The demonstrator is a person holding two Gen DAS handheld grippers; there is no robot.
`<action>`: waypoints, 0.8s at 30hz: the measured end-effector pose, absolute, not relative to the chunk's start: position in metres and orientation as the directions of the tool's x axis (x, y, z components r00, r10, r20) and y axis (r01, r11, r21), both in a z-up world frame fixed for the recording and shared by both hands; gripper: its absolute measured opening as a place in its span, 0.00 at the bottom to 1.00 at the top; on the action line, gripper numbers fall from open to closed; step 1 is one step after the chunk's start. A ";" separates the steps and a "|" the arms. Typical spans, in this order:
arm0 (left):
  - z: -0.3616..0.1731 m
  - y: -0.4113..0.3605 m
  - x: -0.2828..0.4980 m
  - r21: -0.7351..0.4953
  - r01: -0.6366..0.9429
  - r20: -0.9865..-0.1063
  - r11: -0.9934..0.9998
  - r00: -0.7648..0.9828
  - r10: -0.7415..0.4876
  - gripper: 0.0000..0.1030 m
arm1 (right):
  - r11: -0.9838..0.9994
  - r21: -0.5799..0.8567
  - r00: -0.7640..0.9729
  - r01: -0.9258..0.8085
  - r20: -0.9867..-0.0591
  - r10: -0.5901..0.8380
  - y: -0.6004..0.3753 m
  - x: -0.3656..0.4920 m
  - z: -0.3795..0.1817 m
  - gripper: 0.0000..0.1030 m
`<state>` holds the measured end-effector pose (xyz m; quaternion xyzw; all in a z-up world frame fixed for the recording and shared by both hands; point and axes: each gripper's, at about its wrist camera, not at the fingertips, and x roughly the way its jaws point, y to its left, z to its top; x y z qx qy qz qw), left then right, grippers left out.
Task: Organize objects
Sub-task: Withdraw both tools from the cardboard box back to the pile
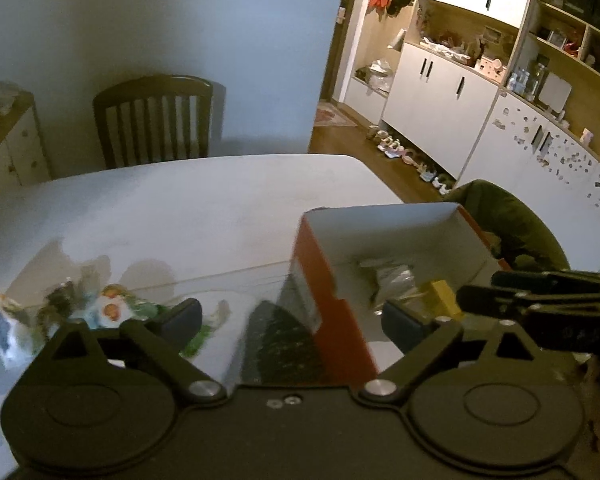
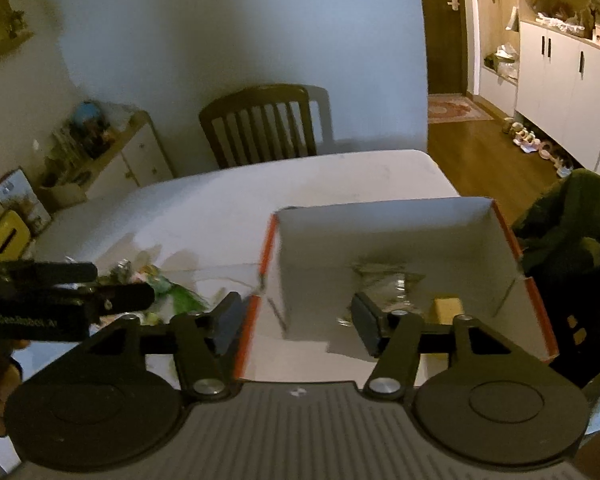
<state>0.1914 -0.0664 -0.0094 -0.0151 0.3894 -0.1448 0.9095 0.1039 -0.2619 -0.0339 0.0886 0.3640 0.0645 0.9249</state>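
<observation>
An open orange box [image 1: 342, 344] with a white inside stands on the white table [image 1: 180, 208]. It holds a clear plastic packet [image 2: 388, 284] and a yellow block [image 2: 446, 308]. A pile of colourful packets [image 1: 100, 308] lies on the table left of the box. My left gripper [image 1: 294, 322] is open; the box's left wall shows between its pads, untouched. My right gripper [image 2: 298, 324] is open too, left pad outside the orange rim [image 2: 256, 312], right pad over the box's inside. Neither holds anything. The left gripper's fingers [image 2: 100, 296] show over the packet pile [image 2: 160, 284].
A wooden chair [image 2: 260, 124] stands at the table's far side. A chair draped in green cloth [image 2: 568, 220] is right of the box. A yellow container [image 2: 6, 236] and a low cabinet [image 2: 112, 160] are at the left. White cupboards [image 1: 440, 92] line the right wall.
</observation>
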 end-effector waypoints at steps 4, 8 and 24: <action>-0.013 -0.044 0.185 -0.158 0.234 -0.703 0.959 0.655 -0.276 0.96 | 0.973 0.225 0.746 -0.059 -0.638 0.193 -0.244 0.097 -0.032 0.65; -0.015 -0.023 0.176 -0.152 0.216 -0.692 0.964 0.673 -0.260 0.99 | 0.971 0.224 0.758 -0.081 -0.619 0.206 -0.223 0.091 -0.031 0.72; -0.033 0.089 0.174 -0.173 0.080 -0.681 0.982 0.710 -0.178 1.00 | 0.972 0.178 0.736 -0.152 -0.636 0.231 -0.128 0.091 -0.051 0.80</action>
